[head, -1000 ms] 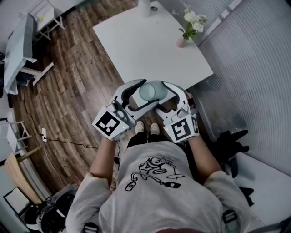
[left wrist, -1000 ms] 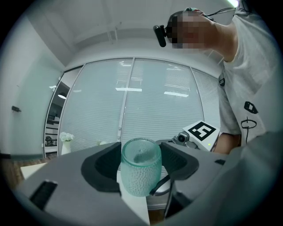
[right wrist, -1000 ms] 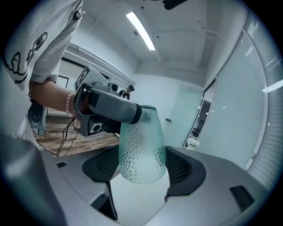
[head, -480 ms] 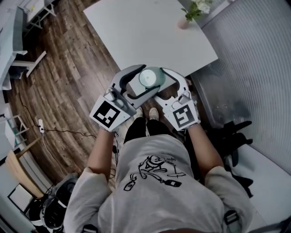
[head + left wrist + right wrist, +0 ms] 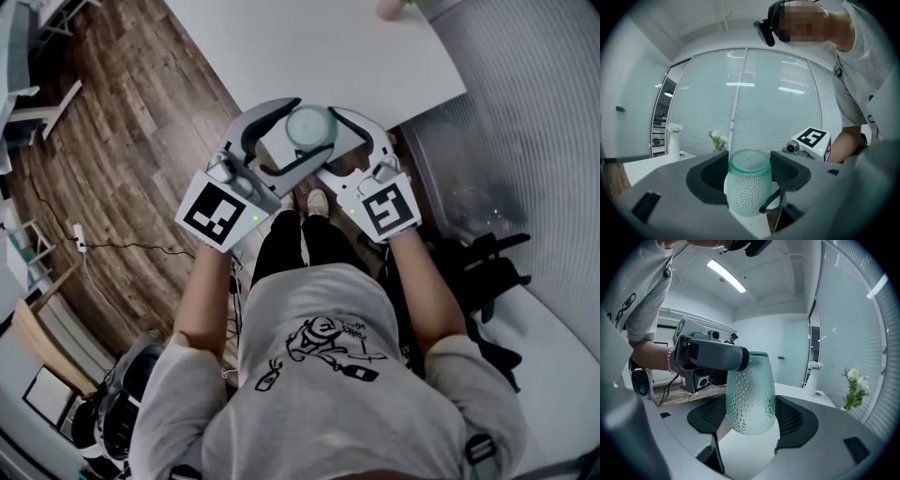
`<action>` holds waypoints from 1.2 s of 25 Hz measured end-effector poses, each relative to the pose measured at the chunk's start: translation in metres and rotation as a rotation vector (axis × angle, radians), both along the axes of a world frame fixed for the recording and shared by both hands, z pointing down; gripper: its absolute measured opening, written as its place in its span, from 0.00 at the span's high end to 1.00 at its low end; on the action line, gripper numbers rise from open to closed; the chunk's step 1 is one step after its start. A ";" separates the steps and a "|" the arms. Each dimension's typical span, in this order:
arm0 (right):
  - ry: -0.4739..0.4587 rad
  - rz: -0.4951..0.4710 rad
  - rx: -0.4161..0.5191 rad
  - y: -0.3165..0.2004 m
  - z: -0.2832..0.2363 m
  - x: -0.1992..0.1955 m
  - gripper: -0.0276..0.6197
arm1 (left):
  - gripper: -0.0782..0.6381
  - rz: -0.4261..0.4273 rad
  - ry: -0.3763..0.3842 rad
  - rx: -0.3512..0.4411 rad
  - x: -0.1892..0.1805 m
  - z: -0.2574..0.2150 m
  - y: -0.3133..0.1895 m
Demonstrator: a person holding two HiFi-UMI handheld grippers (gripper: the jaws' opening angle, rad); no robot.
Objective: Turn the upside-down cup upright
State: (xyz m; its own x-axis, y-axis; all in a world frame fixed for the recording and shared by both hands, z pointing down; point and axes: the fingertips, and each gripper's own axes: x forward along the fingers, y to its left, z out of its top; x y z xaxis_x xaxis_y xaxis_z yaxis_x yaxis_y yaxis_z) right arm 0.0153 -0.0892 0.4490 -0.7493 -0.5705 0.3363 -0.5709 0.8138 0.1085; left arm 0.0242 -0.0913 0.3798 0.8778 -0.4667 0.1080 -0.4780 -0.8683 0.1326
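Green dimpled glass cup (image 5: 310,127) is hanging, long axis vertical, over the near corner of the white table (image 5: 328,47); I am clamping it with both tools, left gripper (image 5: 749,187) high on it, right gripper (image 5: 751,420) lower down

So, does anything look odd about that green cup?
Only its spot: the green cup is right at the white table's near corner, close to the edge. Whether its mouth faces up or down I cannot tell. Nothing looks spilled or broken.
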 end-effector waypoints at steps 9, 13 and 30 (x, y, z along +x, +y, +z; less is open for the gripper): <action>-0.026 0.002 -0.062 -0.005 0.023 -0.006 0.43 | 0.50 -0.005 -0.007 -0.029 -0.004 0.023 -0.008; -0.027 0.005 -0.097 -0.009 0.054 -0.007 0.43 | 0.50 -0.002 -0.022 -0.035 -0.004 0.054 -0.012; -0.015 0.017 -0.165 -0.006 0.124 -0.010 0.43 | 0.50 0.008 -0.042 -0.025 -0.005 0.124 -0.010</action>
State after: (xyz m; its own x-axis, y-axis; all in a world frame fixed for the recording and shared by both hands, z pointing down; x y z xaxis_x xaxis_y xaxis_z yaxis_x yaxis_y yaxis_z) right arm 0.0053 -0.0952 0.5734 -0.7457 -0.5212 0.4151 -0.5855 0.8100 -0.0347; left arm 0.0196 -0.1014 0.5037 0.8759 -0.4564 0.1564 -0.4767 -0.8688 0.1340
